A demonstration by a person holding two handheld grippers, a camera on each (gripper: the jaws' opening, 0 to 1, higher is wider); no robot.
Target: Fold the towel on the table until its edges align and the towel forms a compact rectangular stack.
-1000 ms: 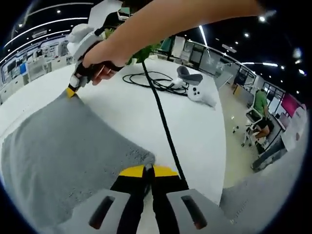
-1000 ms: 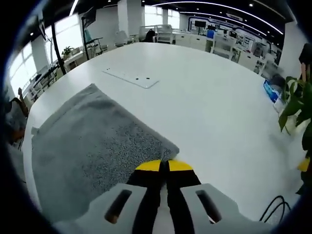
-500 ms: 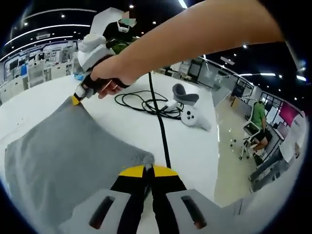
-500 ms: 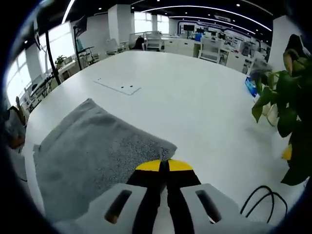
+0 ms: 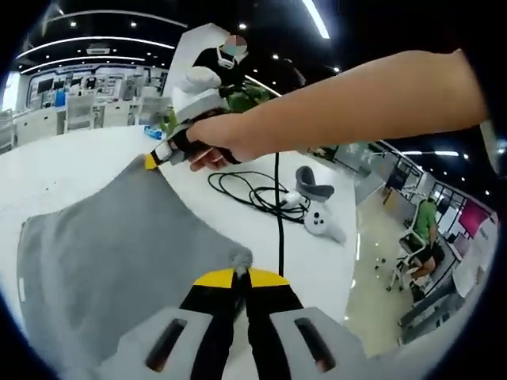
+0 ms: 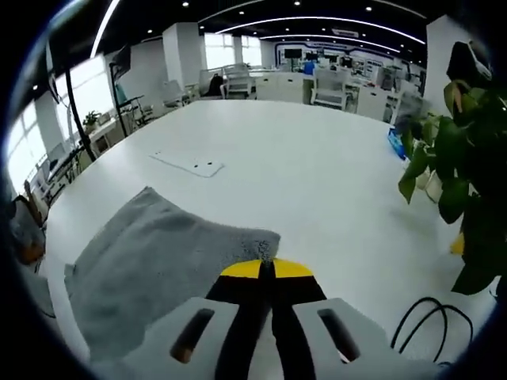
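Observation:
The grey towel hangs spread between both grippers above the white table. My left gripper is shut on the towel's near corner, its yellow tips pressed together. My right gripper, held by a hand, comes in from the upper left of the left gripper view and pinches the towel's far corner. In the right gripper view, that same gripper is shut on a towel corner, and the towel slopes away down to the left.
A black cable lies coiled on the table beside a white controller and a grey headset. A flat white plate lies on the table. A green plant stands at the right, with a cable loop below it.
Both grippers have risen with their towel corners held, so the towel has come up off the table. The right gripper and hand have swung closer across the left gripper view.

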